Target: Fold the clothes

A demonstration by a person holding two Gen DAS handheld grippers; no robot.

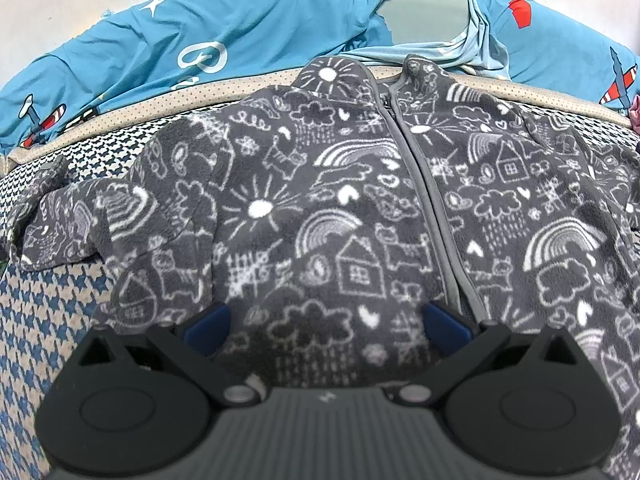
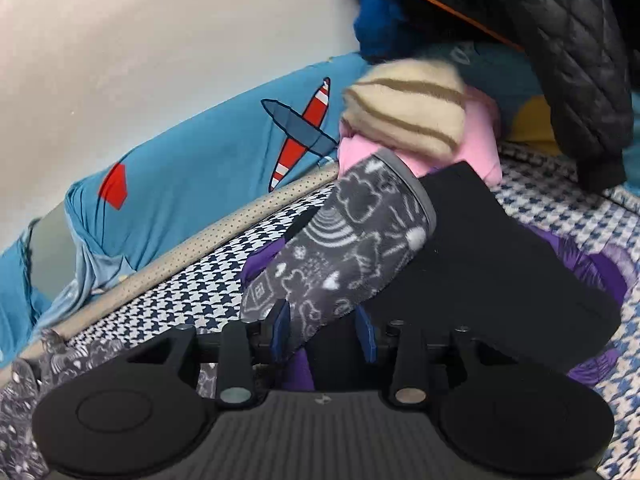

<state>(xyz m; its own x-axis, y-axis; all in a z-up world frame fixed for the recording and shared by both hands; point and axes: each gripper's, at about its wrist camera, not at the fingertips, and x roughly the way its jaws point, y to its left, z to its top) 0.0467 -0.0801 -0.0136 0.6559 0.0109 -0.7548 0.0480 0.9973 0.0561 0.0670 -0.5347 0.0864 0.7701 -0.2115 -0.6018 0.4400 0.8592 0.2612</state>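
A grey fleece jacket (image 1: 360, 208) with white doodle prints lies front up, zipped, on a houndstooth-patterned surface (image 1: 36, 320). Its left sleeve (image 1: 80, 224) lies out to the left. My left gripper (image 1: 326, 324) is open, its blue pads wide apart over the jacket's lower front. In the right wrist view my right gripper (image 2: 324, 332) is shut on the jacket's other sleeve (image 2: 344, 248), which sticks out forward with its grey cuff at the far end.
A blue airplane-print sheet (image 1: 240, 32) lies along the white wall behind. On the right are a black folded item (image 2: 500, 272), purple cloth (image 2: 592, 264), a pink and striped beige pile (image 2: 412, 116) and a black quilted jacket (image 2: 572, 48).
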